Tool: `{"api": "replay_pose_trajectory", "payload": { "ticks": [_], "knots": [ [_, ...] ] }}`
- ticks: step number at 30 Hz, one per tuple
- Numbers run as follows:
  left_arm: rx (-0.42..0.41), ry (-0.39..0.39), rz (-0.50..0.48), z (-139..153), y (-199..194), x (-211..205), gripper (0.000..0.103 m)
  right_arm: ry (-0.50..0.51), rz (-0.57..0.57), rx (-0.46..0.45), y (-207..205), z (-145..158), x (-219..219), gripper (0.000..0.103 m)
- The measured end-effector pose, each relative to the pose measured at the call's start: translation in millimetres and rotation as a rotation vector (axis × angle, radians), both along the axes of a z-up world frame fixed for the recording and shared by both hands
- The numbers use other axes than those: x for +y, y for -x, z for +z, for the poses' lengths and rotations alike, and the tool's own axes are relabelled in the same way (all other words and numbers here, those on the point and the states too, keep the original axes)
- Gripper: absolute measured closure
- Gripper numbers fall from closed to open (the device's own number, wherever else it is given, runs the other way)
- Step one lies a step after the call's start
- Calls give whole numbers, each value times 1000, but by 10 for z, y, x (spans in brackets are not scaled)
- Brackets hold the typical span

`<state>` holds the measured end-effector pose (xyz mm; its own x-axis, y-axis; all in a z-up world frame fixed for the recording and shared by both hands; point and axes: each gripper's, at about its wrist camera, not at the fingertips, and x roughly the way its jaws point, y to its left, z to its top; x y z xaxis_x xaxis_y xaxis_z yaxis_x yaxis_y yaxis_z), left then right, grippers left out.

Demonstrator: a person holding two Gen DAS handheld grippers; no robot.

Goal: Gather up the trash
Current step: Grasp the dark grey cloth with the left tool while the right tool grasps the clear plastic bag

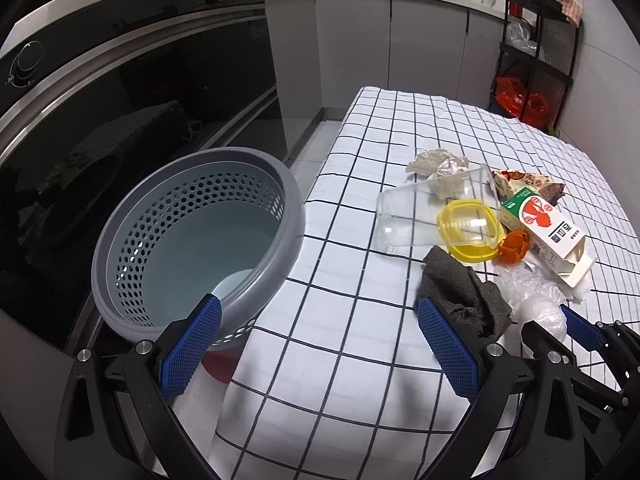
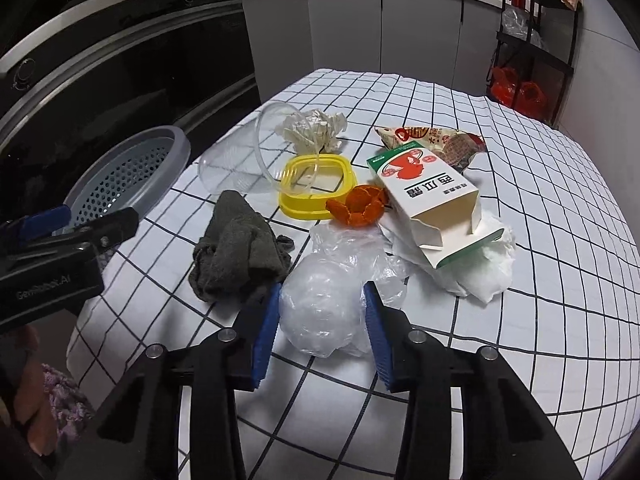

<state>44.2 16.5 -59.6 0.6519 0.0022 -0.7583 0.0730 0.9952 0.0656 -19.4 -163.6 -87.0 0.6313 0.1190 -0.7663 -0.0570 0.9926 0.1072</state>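
Note:
A grey perforated basket [image 1: 192, 240] stands at the left edge of the checked table [image 1: 340, 320]; it also shows in the right wrist view [image 2: 132, 176]. Trash lies in a heap: a clear plastic cup [image 2: 236, 152], a yellow lid [image 2: 316, 188], orange peel [image 2: 356, 204], a carton [image 2: 428, 196], a snack wrapper [image 2: 432, 136], crumpled paper [image 2: 312, 128], a grey rag [image 2: 236, 248] and white tissue [image 2: 488, 268]. My right gripper [image 2: 322, 320] has its blue pads on both sides of a crumpled clear plastic bag [image 2: 320, 312]. My left gripper [image 1: 320, 340] is open and empty over the table, between the basket and the rag [image 1: 460, 292].
A black oven front [image 1: 120, 120] stands just left of the table. Grey cabinets [image 1: 352, 48] run along the back. A black shelf rack [image 1: 536, 56] with red bags stands at the far right. The left gripper body [image 2: 60, 264] shows at the left of the right wrist view.

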Motion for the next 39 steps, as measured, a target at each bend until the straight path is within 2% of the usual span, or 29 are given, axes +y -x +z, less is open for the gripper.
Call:
{"api": "replay_pose_trajectory", "payload": {
  "ticks": [7,14,19,23,29,34,36,38,39],
  "knots": [
    [25,45,-77,-44,28,-177,6,-109,19,-86,273,337,-211,65],
    [16,35,-128,-95,65,-438,6,-132,-3,-160,458,601,-450,65],
    [30,12,-141,-179,22,-631,6,-134,-29,-170,527,619,-567,65],
    [55,38,-146,-252,-40,-721,6,-153,-46,-162,561,616,-670,65],
    [80,36,-129,-360,-126,-800,8,-165,-49,-163,600,601,-750,65],
    [102,58,-159,-425,-148,-863,27,-174,-50,-157,620,590,-778,65],
    [108,68,-188,-430,-138,-898,40,-172,-52,-158,626,576,-778,65],
    [105,63,-201,-426,-119,-922,45,-172,-53,-156,615,569,-789,65],
    [111,76,-215,-431,-121,-925,56,-173,-53,-156,612,567,-787,65]
  ]
}}
